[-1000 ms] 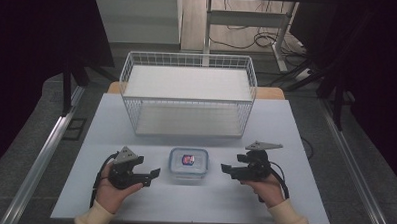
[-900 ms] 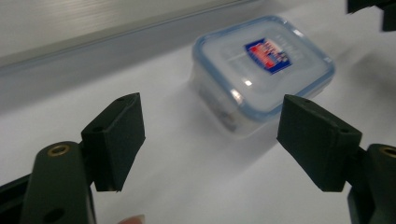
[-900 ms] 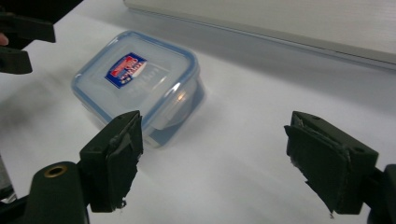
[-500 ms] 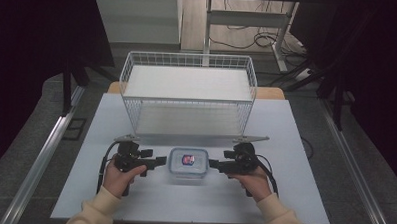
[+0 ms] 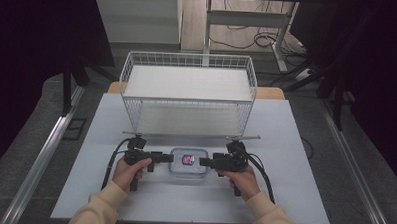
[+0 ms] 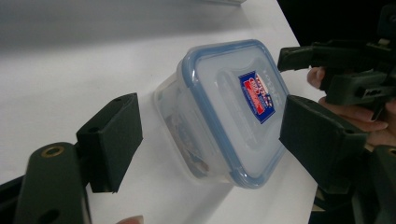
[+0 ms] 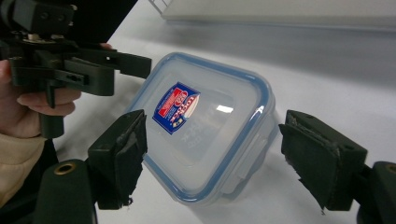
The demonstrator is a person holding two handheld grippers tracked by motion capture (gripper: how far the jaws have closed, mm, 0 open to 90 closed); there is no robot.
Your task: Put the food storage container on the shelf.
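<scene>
A clear plastic food container (image 5: 188, 163) with a blue-rimmed lid and a red and blue sticker sits on the white table near its front edge. My left gripper (image 5: 169, 157) points at it from the left and my right gripper (image 5: 203, 162) from the right. In the left gripper view the container (image 6: 224, 107) lies between the jaws of my left gripper (image 6: 212, 126), whose pads stand off it. In the right gripper view my right gripper (image 7: 215, 140) straddles the container (image 7: 205, 126). Its jaws have just been closing, and there are still gaps at both pads.
A white wire basket (image 5: 187, 91) stands on the table (image 5: 295, 145) behind the container, its front wall close to both grippers. Bare tabletop lies to the left and right of the hands. A cable trails from each gripper toward the front edge.
Both hands have moved inward from the sides toward the container. The jaws of both grippers now flank its ends, where before they were apart from it.
</scene>
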